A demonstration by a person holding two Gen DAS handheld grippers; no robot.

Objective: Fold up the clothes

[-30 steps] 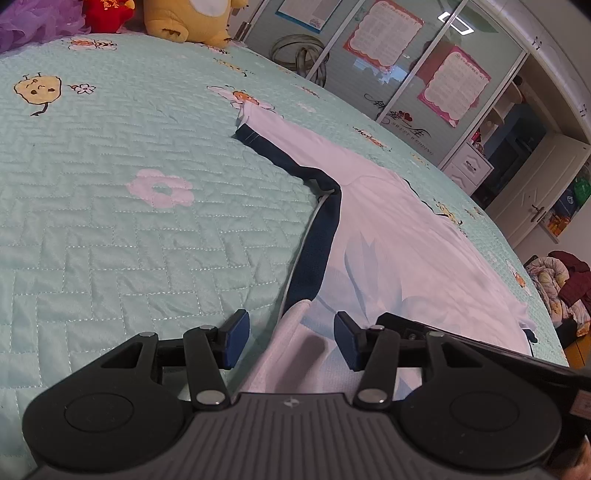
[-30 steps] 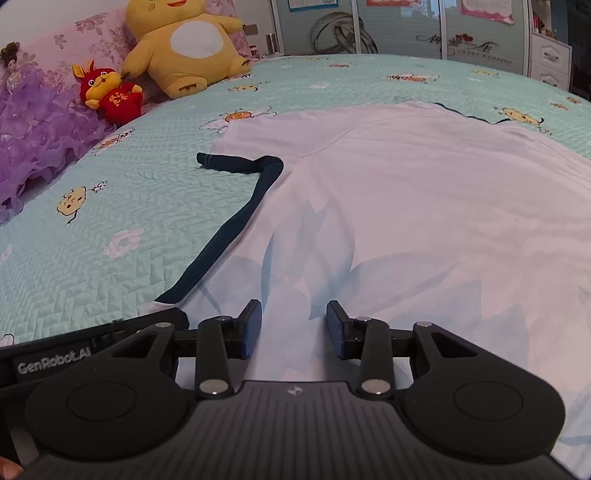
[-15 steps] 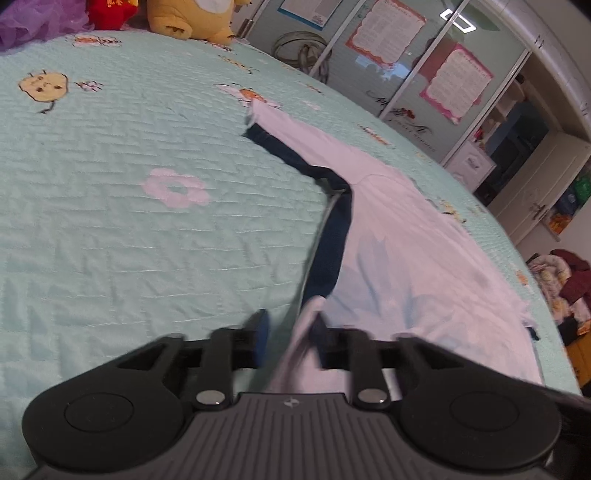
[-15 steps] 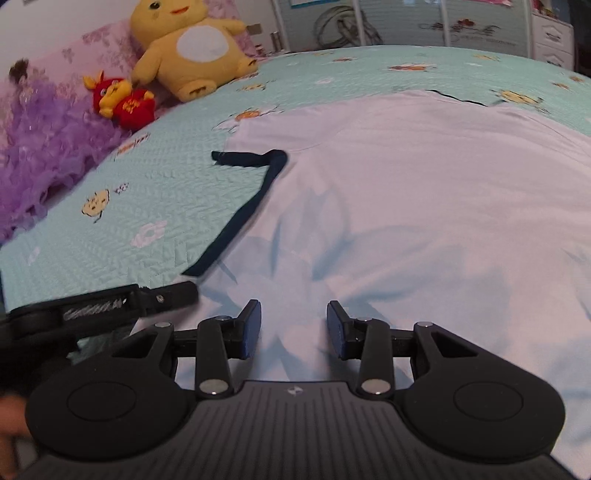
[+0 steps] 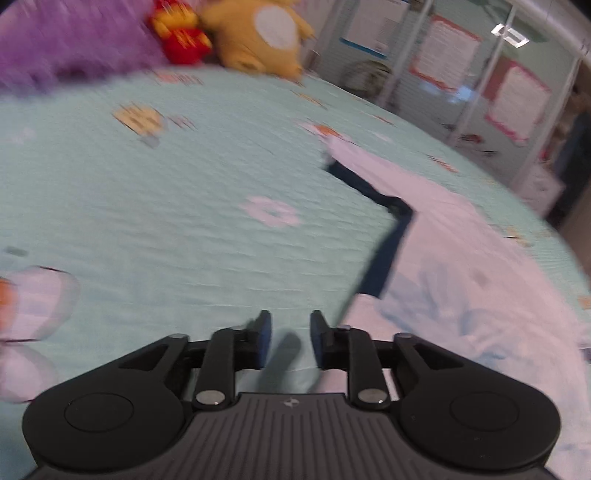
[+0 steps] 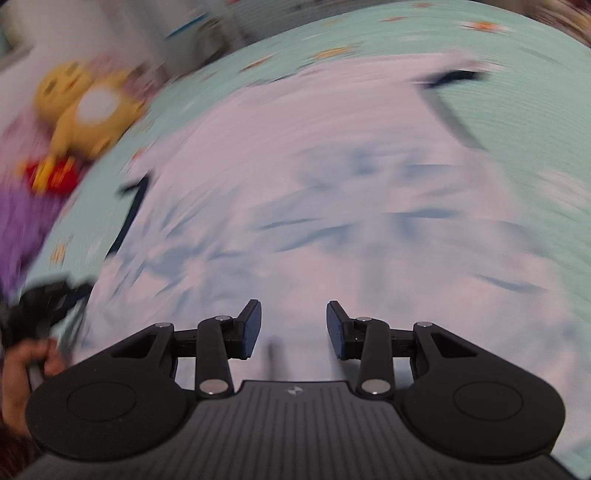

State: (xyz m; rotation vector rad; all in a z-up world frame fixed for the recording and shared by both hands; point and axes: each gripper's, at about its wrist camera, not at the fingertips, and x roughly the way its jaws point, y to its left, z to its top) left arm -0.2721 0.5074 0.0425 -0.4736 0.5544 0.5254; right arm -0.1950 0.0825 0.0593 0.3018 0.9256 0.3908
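Both wrist views are smeared by motion blur, the right one more heavily. In the left wrist view the left gripper (image 5: 290,338) sits at the bottom centre with its blue-padded jaws a narrow gap apart and opening; only mint bedspread (image 5: 147,221) and a dark shadow show between the pads, and no cloth is pinched there. The white garment (image 5: 461,266) with its faint pale-blue print lies at the right of that frame, its near edge just beside the right-hand jaw, and its navy trim (image 5: 388,251) runs from mid-frame up toward the upper right, bending at a corner. In the upper left of the same frame a purple frilly cushion (image 5: 66,48), a small red plush toy (image 5: 181,33) and a yellow plush toy (image 5: 258,33) stand at the head of the bed, and glass doors with pink-bordered posters (image 5: 513,99) fill the upper right. In the right wrist view the right gripper (image 6: 293,328) hangs over the middle of the garment (image 6: 332,192), its jaws moderately wide apart with nothing between them but the cloth lying flat below. The garment spreads across most of that frame, with navy trim (image 6: 129,218) along its left edge and a second dark strip toward the upper right. At the lower left edge a person's hand (image 6: 26,369) grips the handle of the other tool, blurred.
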